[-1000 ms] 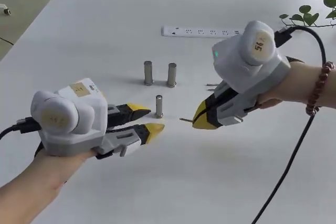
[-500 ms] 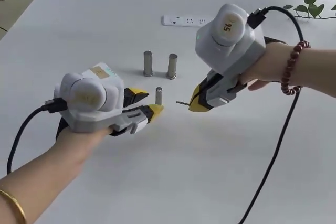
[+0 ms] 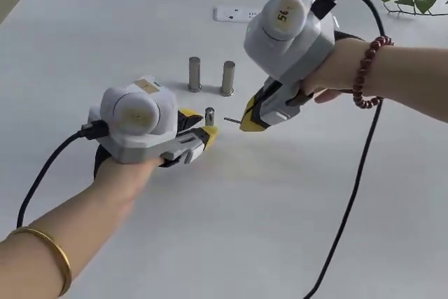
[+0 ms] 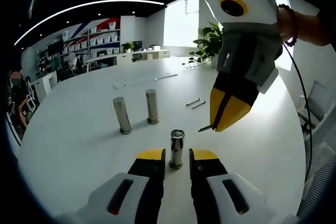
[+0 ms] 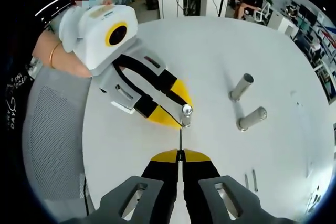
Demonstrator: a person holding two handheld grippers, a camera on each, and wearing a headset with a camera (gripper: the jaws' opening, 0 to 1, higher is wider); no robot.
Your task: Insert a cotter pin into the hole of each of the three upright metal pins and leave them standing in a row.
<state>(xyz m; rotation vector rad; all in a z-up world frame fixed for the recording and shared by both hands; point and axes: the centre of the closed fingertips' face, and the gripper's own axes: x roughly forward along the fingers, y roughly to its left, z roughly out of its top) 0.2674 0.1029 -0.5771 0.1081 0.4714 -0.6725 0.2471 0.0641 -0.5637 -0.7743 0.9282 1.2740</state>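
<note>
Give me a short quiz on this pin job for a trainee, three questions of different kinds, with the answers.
1. True or false: the right gripper is holding a cotter pin.
2. How many metal pins stand on the table? A two, B three, C four.
3. What stands between the jaws of the left gripper?
Key: 1 true. 2 B. 3 the nearest metal pin.
</note>
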